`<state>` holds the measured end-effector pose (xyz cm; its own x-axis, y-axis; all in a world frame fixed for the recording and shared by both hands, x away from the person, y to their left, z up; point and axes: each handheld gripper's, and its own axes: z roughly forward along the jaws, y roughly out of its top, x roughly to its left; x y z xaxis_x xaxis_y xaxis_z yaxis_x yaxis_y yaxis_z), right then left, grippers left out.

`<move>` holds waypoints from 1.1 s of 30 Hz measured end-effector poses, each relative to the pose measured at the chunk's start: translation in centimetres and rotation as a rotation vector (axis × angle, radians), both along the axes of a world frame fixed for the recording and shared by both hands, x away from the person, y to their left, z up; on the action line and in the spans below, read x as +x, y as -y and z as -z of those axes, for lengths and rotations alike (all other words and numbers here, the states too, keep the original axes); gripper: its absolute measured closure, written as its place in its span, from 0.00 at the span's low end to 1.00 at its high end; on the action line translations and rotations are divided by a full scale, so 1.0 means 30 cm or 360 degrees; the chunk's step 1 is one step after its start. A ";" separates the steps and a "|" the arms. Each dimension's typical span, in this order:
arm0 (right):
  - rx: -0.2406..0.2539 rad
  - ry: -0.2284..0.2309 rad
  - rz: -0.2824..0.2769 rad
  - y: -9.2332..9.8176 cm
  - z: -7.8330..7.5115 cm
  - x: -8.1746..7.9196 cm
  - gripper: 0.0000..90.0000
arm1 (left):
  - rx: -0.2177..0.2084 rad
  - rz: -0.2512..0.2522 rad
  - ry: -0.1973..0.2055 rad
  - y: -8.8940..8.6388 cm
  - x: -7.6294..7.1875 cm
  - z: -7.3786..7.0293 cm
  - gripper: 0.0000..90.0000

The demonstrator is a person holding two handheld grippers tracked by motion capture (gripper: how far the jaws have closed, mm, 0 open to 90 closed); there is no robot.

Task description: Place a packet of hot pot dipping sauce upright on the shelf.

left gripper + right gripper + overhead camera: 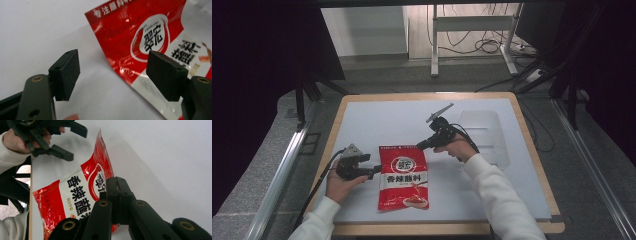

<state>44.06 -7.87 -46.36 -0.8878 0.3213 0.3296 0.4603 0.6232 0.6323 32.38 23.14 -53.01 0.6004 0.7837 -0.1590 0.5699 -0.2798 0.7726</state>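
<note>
High view: right gripper (421,145) pinches the red packet (403,176) corner; left gripper (373,171), parted, could shove the packet across the desk (377,120).

I am seeing my right tongs (117,200) covering the red packet's (75,195) edge at five o'clock; its small print is blurring.

Red sauce packet (404,177) flat on white table (377,125), left gripper (373,171) beside it, right gripper (422,145) at its top corner
</note>
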 end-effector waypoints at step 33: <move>-0.0041 0.0041 -0.0001 0.015 0.019 -0.009 0.99 | -0.0106 0.0226 0.0003 0.034 0.081 0.007 0.85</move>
<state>43.80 -8.33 -46.93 -0.8962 0.3286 0.2980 0.4434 0.6397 0.6278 34.82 22.13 -53.22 0.7046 0.6788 -0.2067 0.5270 -0.3055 0.7930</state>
